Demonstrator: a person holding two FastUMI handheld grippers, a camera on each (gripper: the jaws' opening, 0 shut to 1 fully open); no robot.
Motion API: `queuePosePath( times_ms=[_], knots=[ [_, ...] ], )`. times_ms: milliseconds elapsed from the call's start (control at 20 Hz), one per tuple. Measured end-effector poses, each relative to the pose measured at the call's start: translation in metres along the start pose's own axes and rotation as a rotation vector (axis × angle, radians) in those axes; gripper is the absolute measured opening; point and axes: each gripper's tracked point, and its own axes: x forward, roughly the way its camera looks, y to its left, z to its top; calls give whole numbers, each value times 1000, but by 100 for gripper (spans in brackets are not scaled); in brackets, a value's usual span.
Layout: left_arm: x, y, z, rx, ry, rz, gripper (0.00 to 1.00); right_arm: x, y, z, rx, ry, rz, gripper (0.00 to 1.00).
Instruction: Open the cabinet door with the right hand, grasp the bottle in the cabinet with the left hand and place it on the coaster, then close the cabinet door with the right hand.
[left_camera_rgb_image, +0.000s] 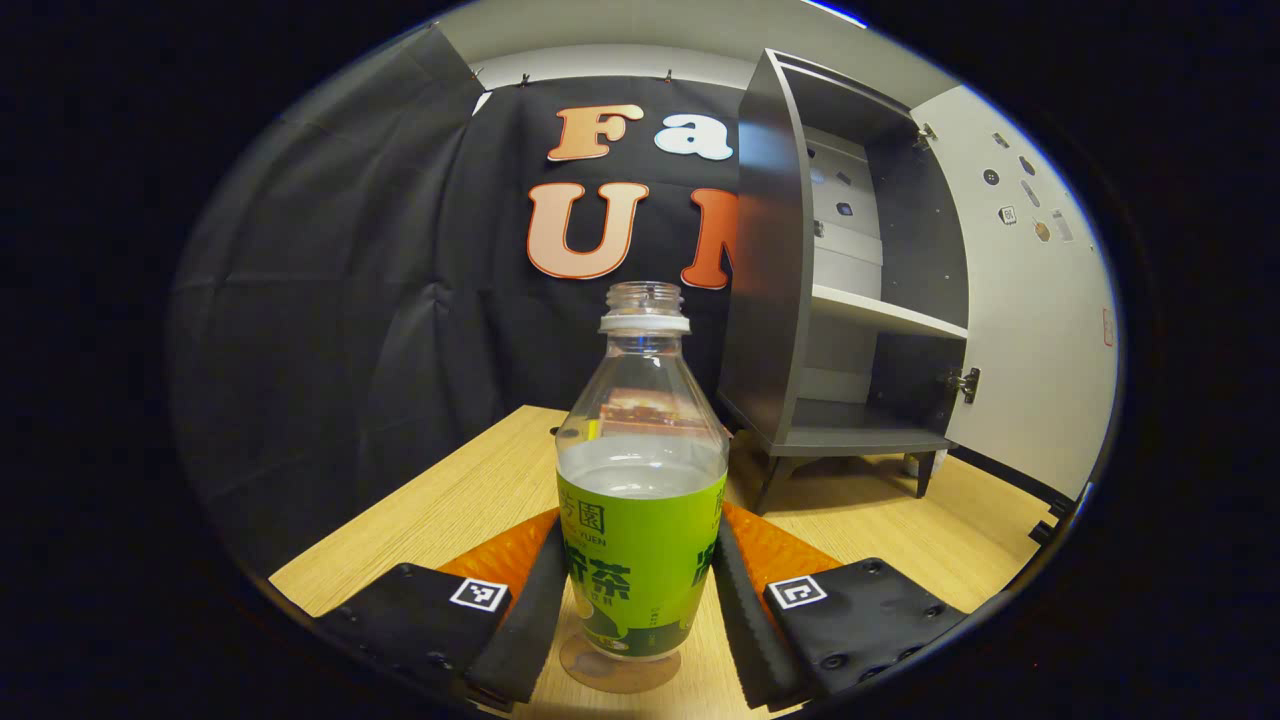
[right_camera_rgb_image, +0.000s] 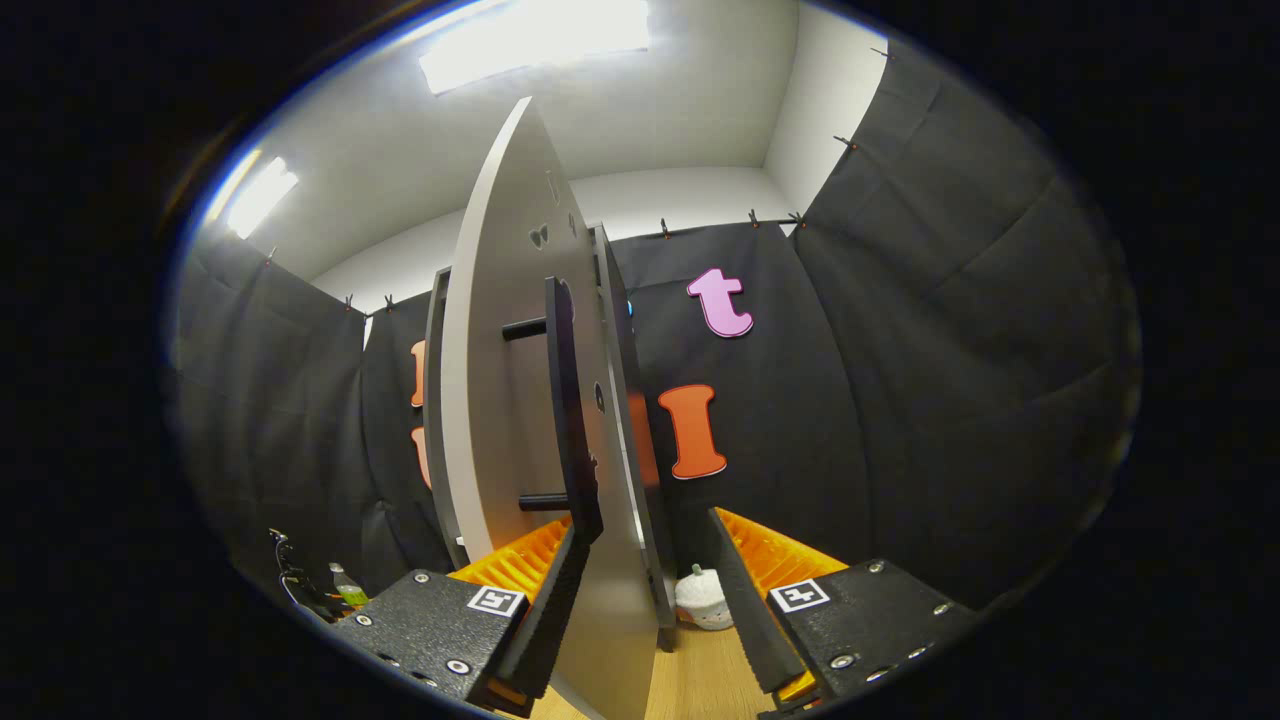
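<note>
Flanking the clear plastic bottle with a green label (left_camera_rgb_image: 641, 480), the left claw (left_camera_rgb_image: 632, 590) stands open – a sliver of gap shows on each side, so neither finger presses. That uncapped bottle, part-filled with liquid, stands upright on a round translucent coaster (left_camera_rgb_image: 620, 668) on the pale wooden worktop (left_camera_rgb_image: 470, 500). Beyond it, the grey cabinet (left_camera_rgb_image: 800, 300) gapes, shelves bare. The right claw (right_camera_rgb_image: 640, 610) is spread too, straddling the edge of the white cabinet door (right_camera_rgb_image: 500, 400) beside its black bar handle (right_camera_rgb_image: 562, 400). Placement looks done – the left claw should back straight out without clipping the bottle, then the right can swing the door shut steadily.
</note>
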Motion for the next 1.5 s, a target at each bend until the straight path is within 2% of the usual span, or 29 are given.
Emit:
queuePosePath(
  times_ms=[400,850,1150,1350,1500],
  knots=[
    [-1,6,-33,44,-1,13,80,2,2,1,-32,-15,-1,75],
    [-3,8,-35,22,-42,17,81,0,2,-1,-32,-16,5,76],
    [-8,1,-27,57,-60,16,86,-3,4,-8,10,-5,39,77],
    [-15,-4,-3,74,-109,25,89,-7,5,-8,-2,-12,54,77],
    [-18,-5,13,101,-122,50,87,-10,4,-8,-7,-20,65,77]
  ],
)
